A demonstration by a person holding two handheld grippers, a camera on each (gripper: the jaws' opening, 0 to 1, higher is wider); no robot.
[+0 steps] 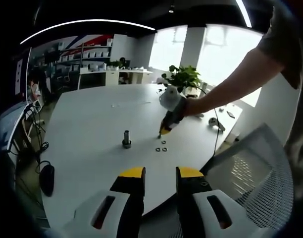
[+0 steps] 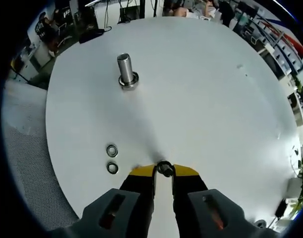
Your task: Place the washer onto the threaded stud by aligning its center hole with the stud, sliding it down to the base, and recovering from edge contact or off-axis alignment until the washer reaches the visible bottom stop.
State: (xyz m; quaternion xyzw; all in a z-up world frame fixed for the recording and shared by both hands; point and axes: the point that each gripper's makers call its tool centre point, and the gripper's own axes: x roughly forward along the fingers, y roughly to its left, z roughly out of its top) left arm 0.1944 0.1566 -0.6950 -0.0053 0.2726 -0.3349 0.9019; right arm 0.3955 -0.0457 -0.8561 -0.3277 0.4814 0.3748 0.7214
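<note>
The right gripper jaws pinch a small silver metal washer at their tips, low over the white round surface. Ahead and left of them stands the upright grey threaded stud; two spare washers lie just left. The left gripper jaws stand parted, holding nothing.

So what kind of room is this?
Probably an office or workshop: a big white table, shelves along the far wall, a potted plant by bright windows, and a mesh chair.

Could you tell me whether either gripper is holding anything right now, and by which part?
The right gripper pinches a washer by its rim at the jaw tips. The left gripper holds nothing.
</note>
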